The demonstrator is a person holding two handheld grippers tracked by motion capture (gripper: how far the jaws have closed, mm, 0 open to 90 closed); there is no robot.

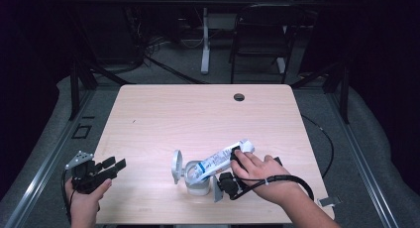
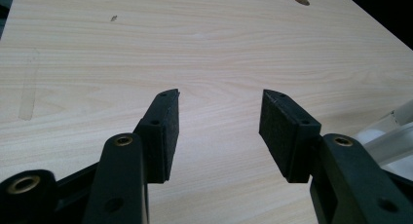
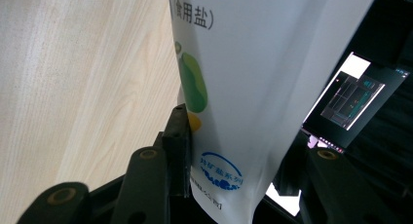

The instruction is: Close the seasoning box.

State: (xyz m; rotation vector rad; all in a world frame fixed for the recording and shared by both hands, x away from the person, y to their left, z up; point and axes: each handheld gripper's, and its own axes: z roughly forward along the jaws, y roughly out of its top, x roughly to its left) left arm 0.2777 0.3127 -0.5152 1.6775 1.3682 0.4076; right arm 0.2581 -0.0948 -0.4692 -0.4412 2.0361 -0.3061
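since the salt bag (image 1: 224, 158) is a soft, slick pouch tilted into the jar (image 1: 197, 177) near the table's (image 1: 198, 109) front edge, my right gripper (image 1: 236, 158) clamps its upper end; my left gripper (image 2: 219, 131) gapes empty at the front left corner.
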